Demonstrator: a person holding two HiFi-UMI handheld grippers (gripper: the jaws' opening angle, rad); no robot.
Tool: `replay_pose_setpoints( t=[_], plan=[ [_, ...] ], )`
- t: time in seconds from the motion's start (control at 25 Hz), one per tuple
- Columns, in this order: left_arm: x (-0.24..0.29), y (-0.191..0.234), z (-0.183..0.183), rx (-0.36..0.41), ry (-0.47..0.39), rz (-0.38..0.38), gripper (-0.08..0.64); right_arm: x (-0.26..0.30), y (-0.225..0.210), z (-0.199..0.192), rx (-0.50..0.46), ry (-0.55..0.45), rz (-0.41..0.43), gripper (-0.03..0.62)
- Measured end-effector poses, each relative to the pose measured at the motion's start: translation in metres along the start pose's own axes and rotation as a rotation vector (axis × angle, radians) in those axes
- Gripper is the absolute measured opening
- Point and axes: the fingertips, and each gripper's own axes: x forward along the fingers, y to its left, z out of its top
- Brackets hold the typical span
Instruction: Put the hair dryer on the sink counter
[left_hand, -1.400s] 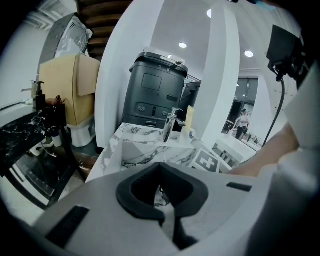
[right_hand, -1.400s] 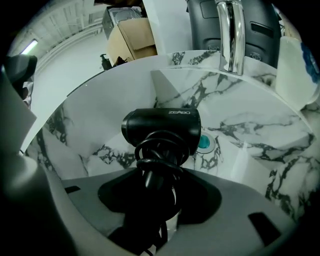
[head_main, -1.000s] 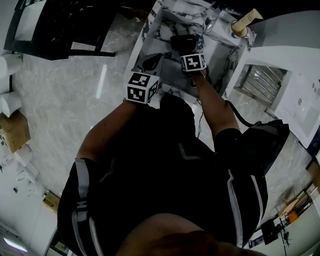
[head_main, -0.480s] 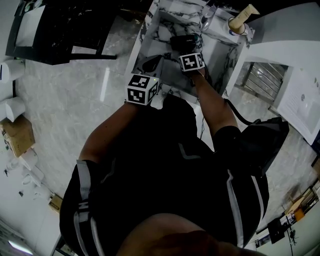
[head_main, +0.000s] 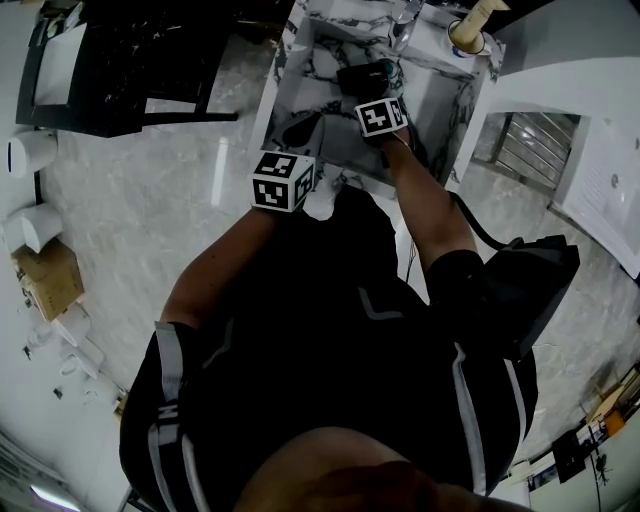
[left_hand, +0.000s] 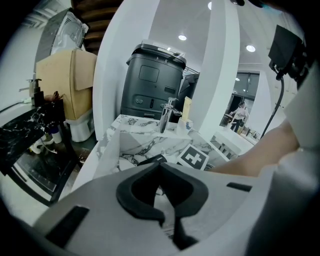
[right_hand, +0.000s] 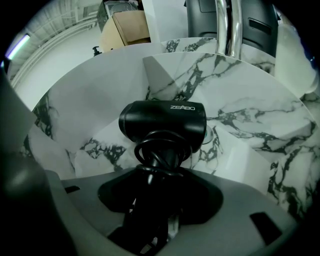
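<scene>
Marble all over this one: a white sink with dark veins, and a grey tiled floor around it in the head view. A chrome faucet sits at the back edge of the sink. There's a round holder with something pale sticking out of it at the sink's far right corner.

The hair dryer is black with light lettering on the barrel. It hangs over the bowl of the sink, in front of the faucet, not on the flat top. The right gripper has it by the handle. Its jaws are clamped onto the handle, and the cord is looped around the handle just above them. The barrel lies sideways across the right gripper view. I can't tell whether the dryer touches the marble underneath.

The left gripper is at the near left side of the sink, jaws closed together with nothing in them. Its view looks across the sink, with the right gripper's marker cube showing over the bowl. Behind the sink is a big dark bin-looking unit, and off to the sink's left is a cardboard box.

The person is in a black top and stands right at the near edge of the sink, both arms reaching toward it.
</scene>
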Motion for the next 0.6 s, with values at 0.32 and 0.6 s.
replay_pose_setpoints(
  t=[0.32, 0.6],
  plan=[
    [-0.010, 0.000, 0.019, 0.030, -0.024, -0.038, 0.002, -0.027, -0.001, 0.008, 0.052, -0.016, -0.010, 0.256],
    [-0.025, 0.007, 0.040, 0.115, -0.075, -0.067, 0.002, -0.072, -0.006, 0.034, 0.164, -0.116, -0.090, 0.255]
  ],
)
